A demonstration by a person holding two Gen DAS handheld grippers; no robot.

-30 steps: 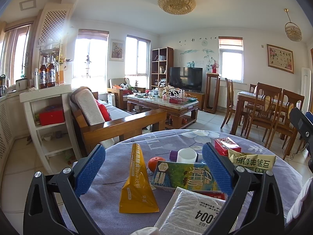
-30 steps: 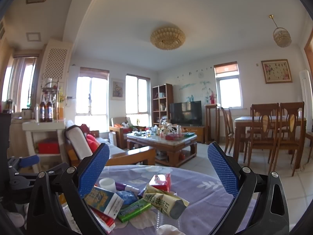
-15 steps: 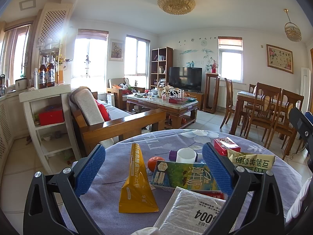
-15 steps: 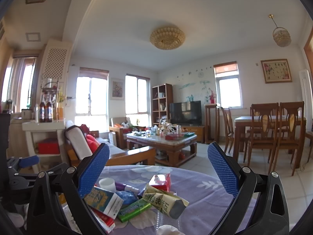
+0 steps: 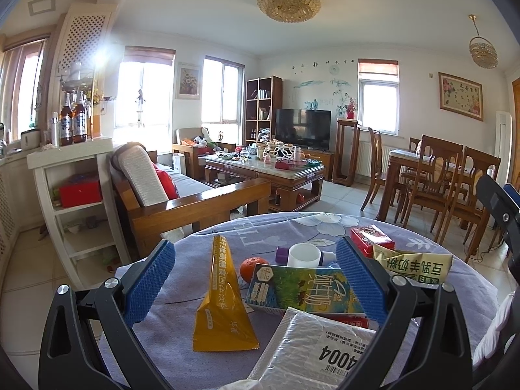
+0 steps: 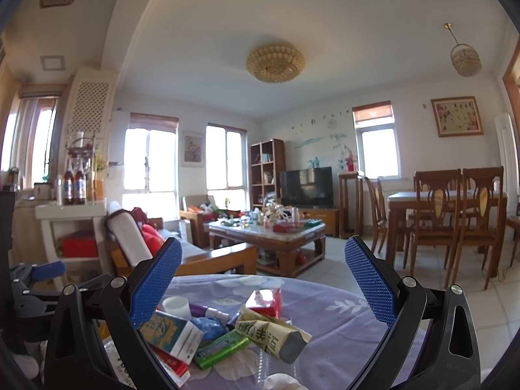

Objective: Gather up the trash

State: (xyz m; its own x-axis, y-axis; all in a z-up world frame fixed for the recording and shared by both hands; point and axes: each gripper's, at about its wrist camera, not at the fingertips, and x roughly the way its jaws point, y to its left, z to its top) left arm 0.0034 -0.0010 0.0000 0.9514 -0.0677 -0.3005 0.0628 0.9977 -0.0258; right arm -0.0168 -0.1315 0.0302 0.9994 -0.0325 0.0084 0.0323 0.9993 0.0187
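Observation:
Trash lies on a round table with a purple flowered cloth (image 5: 182, 295). In the left wrist view I see a yellow pouch (image 5: 221, 305), a blue-green milk carton (image 5: 302, 289), a silver mailer bag (image 5: 312, 354), a white cup (image 5: 304, 255), an orange (image 5: 250, 268), a red box (image 5: 370, 239) and a crushed cream carton (image 5: 412, 265). My left gripper (image 5: 256, 279) is open and empty above them. My right gripper (image 6: 263, 279) is open and empty above the crushed carton (image 6: 269, 336), a green gum pack (image 6: 221, 347), the red box (image 6: 265, 302) and the milk carton (image 6: 172, 333).
A wooden sofa (image 5: 195, 201) stands just beyond the table. A white shelf (image 5: 71, 201) stands at the left, a coffee table (image 5: 269, 172) in the middle, and a dining table with chairs (image 5: 438, 182) at the right. The left gripper's body (image 6: 35, 286) shows at the right view's left edge.

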